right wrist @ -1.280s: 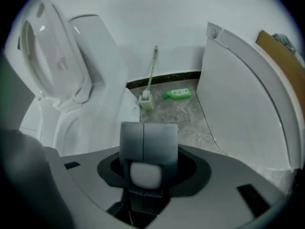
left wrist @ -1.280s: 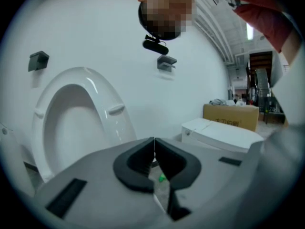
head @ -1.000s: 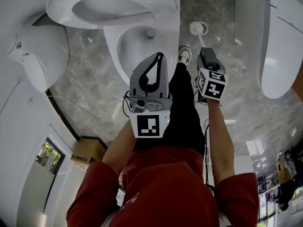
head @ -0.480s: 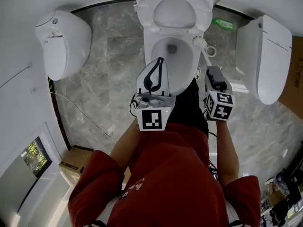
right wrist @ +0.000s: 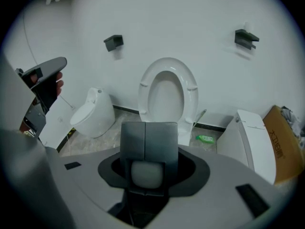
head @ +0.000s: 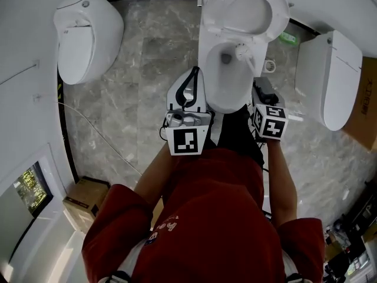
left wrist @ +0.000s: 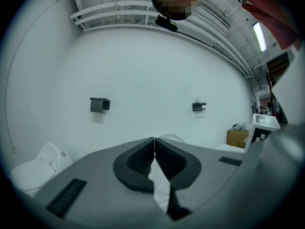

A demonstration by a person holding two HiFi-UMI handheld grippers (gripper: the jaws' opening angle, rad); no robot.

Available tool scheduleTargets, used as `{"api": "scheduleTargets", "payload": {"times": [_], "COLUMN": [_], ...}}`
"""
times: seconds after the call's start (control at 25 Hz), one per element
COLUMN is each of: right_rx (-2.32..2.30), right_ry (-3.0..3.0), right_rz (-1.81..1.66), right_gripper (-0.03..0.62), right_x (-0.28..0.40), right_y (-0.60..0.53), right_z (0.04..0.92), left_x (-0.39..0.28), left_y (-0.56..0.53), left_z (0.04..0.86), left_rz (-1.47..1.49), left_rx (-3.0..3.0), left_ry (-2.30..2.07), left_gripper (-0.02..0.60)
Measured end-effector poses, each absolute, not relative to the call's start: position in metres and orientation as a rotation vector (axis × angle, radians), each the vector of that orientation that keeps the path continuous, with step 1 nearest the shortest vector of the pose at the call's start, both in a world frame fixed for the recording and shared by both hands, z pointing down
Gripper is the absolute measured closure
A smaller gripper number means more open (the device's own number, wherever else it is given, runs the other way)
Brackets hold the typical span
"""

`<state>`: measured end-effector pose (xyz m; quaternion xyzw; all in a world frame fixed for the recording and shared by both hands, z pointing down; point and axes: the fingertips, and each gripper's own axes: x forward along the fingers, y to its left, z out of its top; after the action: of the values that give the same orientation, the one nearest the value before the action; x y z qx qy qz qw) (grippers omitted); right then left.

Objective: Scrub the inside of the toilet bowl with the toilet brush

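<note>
The white toilet (head: 207,69) stands at the top middle of the head view with lid and seat raised. The toilet brush's white head (head: 240,50) hangs over the bowl's right side, and its handle runs down to my right gripper (head: 260,89). In the right gripper view that gripper (right wrist: 147,128) has its jaws closing around the handle's rounded white end (right wrist: 147,173); the brush beyond is hidden. My left gripper (head: 196,71) hovers at the bowl's left front rim, shut and holding nothing. In its own view its fingertips (left wrist: 154,140) meet, pointing at the wall.
A second toilet (head: 88,34) stands to the left and a third (head: 327,78) to the right. The brush holder (head: 270,65) and a green bottle (head: 287,38) lie on the floor right of the bowl. Cardboard boxes (head: 85,199) sit at the lower left.
Both grippers have risen and come closer to the toilet. The brush head went from over the floor right of the bowl, past the rim, to over the bowl.
</note>
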<state>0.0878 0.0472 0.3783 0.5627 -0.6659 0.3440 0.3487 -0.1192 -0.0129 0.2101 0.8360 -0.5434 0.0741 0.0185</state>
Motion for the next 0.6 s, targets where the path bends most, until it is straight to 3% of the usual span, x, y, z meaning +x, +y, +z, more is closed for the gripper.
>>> {"api": "scheduleTargets", "payload": {"times": [0.36,0.6], "right_rx": [1.330,1.285], "right_ry": [-1.646,-1.572], "right_rz": [1.033,1.105], "right_gripper": [0.422,0.422], "right_x": [0.059,0.068], "right_y": [0.042,0.048], "right_z": [0.523,0.615], "left_x": [-0.113,-0.098], "left_y": [0.004,-0.020], "left_z": [0.320,0.374], "left_rz": [0.448,0.376], "left_rx": [2.468,2.473], "left_ry": [-1.581,-1.631], "left_gripper": [0.583,0.583]}}
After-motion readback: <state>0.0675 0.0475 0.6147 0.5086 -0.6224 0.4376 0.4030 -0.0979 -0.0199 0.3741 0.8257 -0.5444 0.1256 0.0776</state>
